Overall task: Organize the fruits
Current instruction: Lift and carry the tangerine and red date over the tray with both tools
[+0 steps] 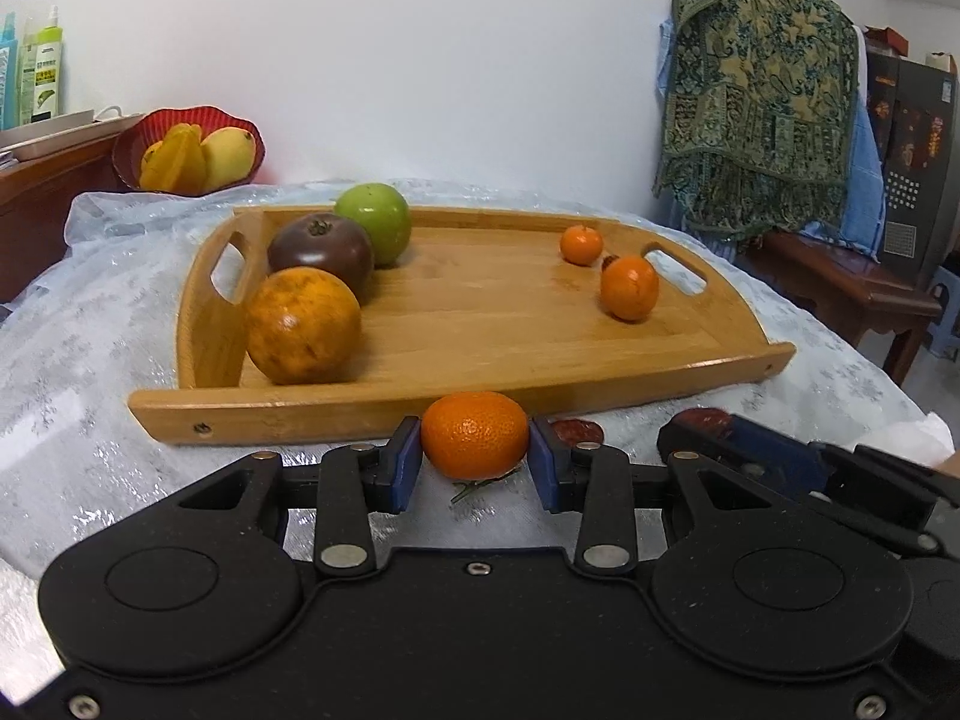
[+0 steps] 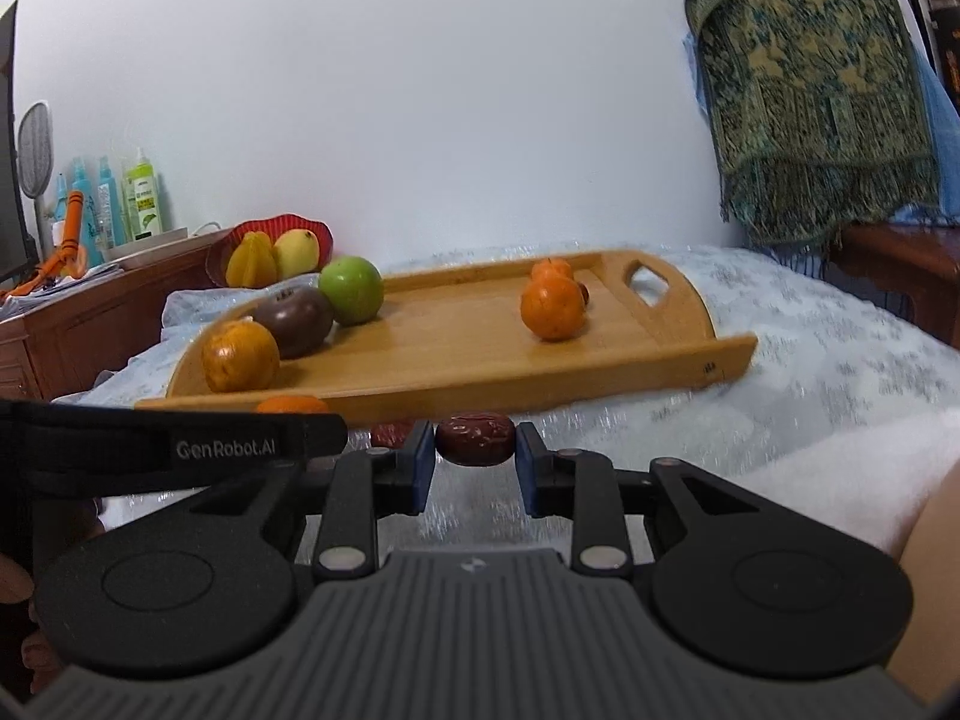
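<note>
Left tongs (image 1: 474, 455) clamp a mandarin (image 1: 474, 435); right tongs (image 2: 474, 457) clamp a red date (image 2: 474, 440). Both just before wooden tray (image 1: 456, 405).

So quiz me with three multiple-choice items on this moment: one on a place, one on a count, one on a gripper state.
1. Where is the green apple?
A. far left corner of the wooden tray
B. on the cloth
C. in the red bowl

2. How many fruits lie on the tray?
A. three
B. five
C. seven

3. What does the right gripper hold?
A. nothing
B. a mandarin
C. a red date

Answers:
1 A, it sits behind the dark tomato.
2 B, three at left, two small oranges at right.
3 C, both pads touch the date; the left gripper has the mandarin.
</note>
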`<state>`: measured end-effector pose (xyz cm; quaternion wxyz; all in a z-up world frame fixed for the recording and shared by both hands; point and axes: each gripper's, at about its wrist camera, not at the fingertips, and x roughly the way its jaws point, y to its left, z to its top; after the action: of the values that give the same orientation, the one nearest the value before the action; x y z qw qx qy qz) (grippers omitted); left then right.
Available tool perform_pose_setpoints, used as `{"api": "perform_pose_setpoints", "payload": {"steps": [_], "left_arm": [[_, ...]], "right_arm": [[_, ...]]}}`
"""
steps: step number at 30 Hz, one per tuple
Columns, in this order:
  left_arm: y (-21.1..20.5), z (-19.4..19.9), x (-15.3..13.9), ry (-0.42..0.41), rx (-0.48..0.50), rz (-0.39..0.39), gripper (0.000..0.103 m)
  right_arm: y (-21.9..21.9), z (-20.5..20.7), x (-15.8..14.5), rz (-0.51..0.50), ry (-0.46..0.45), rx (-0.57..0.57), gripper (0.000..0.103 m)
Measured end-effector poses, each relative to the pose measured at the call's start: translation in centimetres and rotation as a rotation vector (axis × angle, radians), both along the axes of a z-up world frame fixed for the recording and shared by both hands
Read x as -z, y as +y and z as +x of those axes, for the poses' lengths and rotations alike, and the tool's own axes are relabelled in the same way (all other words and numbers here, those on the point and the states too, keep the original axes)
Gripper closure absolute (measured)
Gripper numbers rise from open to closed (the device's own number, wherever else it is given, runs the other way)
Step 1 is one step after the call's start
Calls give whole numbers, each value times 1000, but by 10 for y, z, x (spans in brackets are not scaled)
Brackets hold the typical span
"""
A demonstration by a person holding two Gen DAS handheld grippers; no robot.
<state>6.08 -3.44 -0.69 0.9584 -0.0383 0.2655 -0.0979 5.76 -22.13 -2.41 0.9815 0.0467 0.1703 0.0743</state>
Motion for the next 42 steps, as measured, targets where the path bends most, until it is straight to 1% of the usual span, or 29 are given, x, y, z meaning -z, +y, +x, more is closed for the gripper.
{"api": "perform_pose_setpoints", "payload": {"steps": [3,7,11,13,16,18,20,24,27,29,32,37,42], "left_arm": [[3,1,-1,5,4,-6,67],[6,2,-6,-2,12,-16,67],[9,-2,-14,-64,23,-42,68],[10,1,-19,-81,36,-56,67],[9,9,-28,-102,23,-37,68],[10,16,-34,-109,9,-41,68],[13,24,-40,-114,-4,-47,68],[18,41,-48,-111,-29,-35,68],[26,55,-54,-108,-45,-52,68],[33,65,-60,-116,-59,-60,68],[40,81,-67,-137,-90,-49,68],[54,116,-76,-133,-132,-44,68],[69,151,-75,-113,-179,-32,68]], "right_arm": [[-1,5,-6,3,-2,-1,70],[-9,15,-12,42,14,18,70],[-21,24,-16,90,35,50,70],[-26,29,-19,105,39,59,70],[-31,37,-25,112,31,61,70],[-33,42,-31,105,13,58,70],[-34,48,-36,97,-5,53,70],[-36,61,-45,105,-21,46,70],[-37,72,-53,118,-32,45,70],[-38,80,-59,120,-41,46,70],[-41,96,-66,125,-46,50,70],[-49,126,-71,139,-23,57,70],[-54,157,-74,151,11,61,70]]}}
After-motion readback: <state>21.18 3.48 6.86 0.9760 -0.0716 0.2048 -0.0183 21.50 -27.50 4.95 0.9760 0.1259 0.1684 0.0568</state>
